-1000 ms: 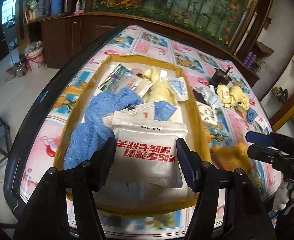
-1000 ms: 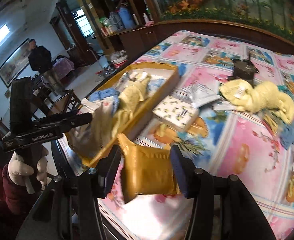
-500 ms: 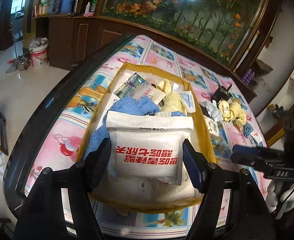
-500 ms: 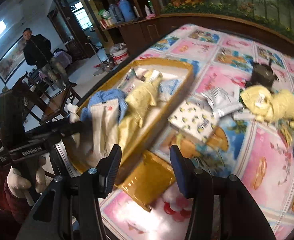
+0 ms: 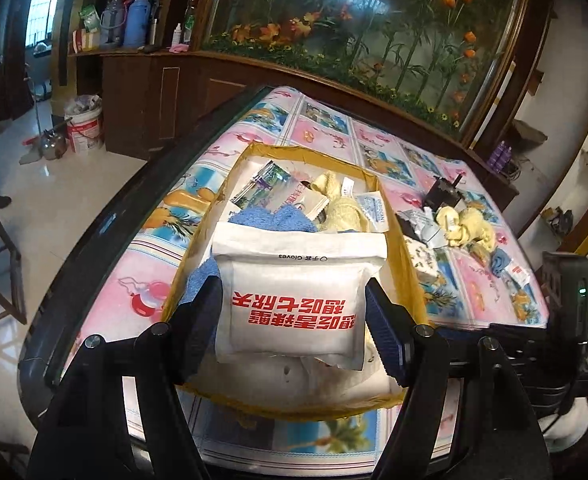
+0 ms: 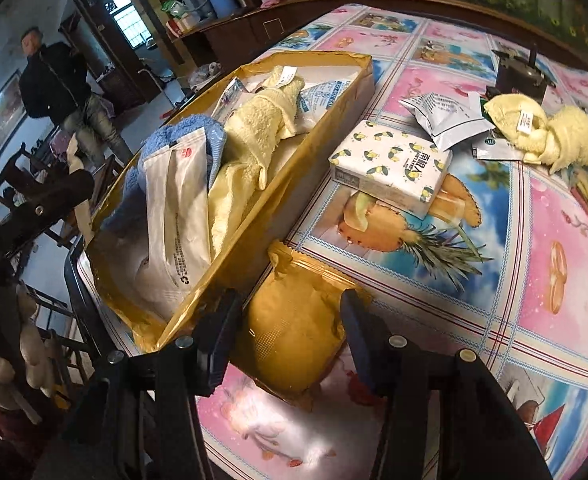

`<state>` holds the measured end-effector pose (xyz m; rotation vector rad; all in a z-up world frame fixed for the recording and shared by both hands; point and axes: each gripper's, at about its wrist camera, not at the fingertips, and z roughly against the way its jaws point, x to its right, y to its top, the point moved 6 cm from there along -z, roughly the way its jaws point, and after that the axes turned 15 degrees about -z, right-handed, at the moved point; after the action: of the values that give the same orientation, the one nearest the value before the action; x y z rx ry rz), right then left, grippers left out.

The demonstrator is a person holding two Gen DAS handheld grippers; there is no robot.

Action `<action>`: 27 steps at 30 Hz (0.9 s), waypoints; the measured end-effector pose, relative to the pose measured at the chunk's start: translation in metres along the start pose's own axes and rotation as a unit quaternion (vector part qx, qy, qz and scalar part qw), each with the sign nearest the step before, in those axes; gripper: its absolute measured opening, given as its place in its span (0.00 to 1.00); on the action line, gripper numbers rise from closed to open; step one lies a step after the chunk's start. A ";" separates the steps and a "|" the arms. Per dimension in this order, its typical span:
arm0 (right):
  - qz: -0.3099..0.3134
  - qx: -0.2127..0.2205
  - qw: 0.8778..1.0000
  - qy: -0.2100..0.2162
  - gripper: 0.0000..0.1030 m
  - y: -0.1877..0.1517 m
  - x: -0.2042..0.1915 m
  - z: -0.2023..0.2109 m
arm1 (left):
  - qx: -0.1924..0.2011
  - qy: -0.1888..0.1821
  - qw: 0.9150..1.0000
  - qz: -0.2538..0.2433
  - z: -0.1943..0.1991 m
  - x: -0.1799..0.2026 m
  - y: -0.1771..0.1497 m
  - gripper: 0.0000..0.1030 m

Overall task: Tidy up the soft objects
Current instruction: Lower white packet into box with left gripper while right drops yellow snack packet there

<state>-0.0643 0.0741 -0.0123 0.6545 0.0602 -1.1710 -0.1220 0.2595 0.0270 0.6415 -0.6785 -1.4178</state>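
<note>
Left wrist: left hand-held gripper (image 5: 292, 312) clamped on white glove packet (image 5: 294, 300) (red print), held over the yellow box (image 5: 407, 280) near the counter (image 5: 142, 280) front edge.
Right wrist: right hand-held gripper (image 6: 290, 332) spread apart, flanking orange pouch (image 6: 294, 324) lying on the counter just beside the box.

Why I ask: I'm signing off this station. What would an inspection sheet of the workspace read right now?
Surface: table under a pink picture tablecloth.
Job's things: gold cardboard box holding a blue towel and a yellow towel; white glove packet; gold pouch on the cloth beside the box.
Clutter: lemon-print tissue pack, silver sachet, second yellow towel.
Tongs: left tongs clamp the glove packet over the box; right tongs flank the pouch, grip unclear.
Cables: nothing seen.
Surroundings: aquarium, bucket, standing man.
</note>
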 end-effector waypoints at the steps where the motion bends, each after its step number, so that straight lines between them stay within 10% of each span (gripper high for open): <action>1: 0.001 0.000 1.000 0.002 0.41 -0.001 0.002 0.003 | -0.006 0.019 1.000 -0.011 -0.003 0.001 -0.001 0.70; 14: -0.031 0.068 0.997 0.028 0.37 0.036 0.015 0.056 | 0.014 -0.024 1.000 0.010 -0.004 -0.009 0.002 0.95; 27: 0.031 0.027 0.998 0.053 0.38 0.083 -0.067 -0.014 | 0.029 0.000 0.999 0.034 0.012 -0.033 0.000 0.95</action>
<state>-0.0161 0.1561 0.0384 0.7604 0.0980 -1.0797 -0.1324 0.2929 0.0332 0.6578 -0.7365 -1.3392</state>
